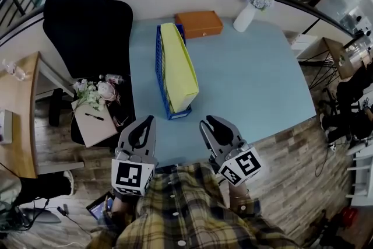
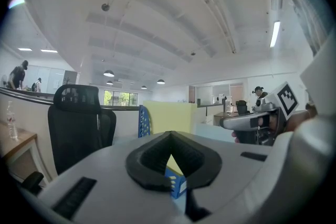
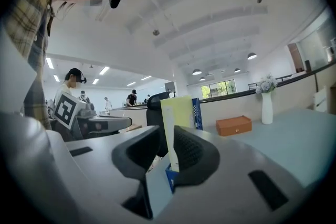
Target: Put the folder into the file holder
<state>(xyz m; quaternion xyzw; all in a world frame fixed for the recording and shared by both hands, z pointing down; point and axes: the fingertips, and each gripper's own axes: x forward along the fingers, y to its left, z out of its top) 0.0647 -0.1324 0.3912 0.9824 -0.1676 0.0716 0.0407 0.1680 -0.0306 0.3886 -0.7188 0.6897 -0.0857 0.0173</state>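
Currently: the light blue table [image 1: 250, 79] fills the middle of the head view. Smooth matte top. Its far edge curves along a dark-capped low wall; its near edge runs at a slant over wood-look floor. Right of the holder the top is bare and wide up to the right edge.

Black office chair [image 1: 87, 26], padded, stands off the table's far left corner, close to the edge.

File holder [image 1: 158, 61]: blue plastic with perforated walls, long and narrow. It lies near-to-far, left of the table's centre, and its near end stops short of the near edge. The folder [image 1: 178, 67], flat yellow card, stands on edge inside it, tilted right so its top overhangs the holder's right wall. Which slot it sits in cannot be told.

Orange box [image 1: 199, 24], rectangular and lidded, just beyond the holder's far end. White vase [image 1: 245, 17], tapered and upright with pale flowers, far right of the box.

Left gripper [image 1: 150, 121]: at the near edge, jaw tips together, empty, well short of the holder. Right gripper [image 1: 211, 121]: beside it on the right, jaws partly apart with nothing between them; the folder shows far off through the gap.
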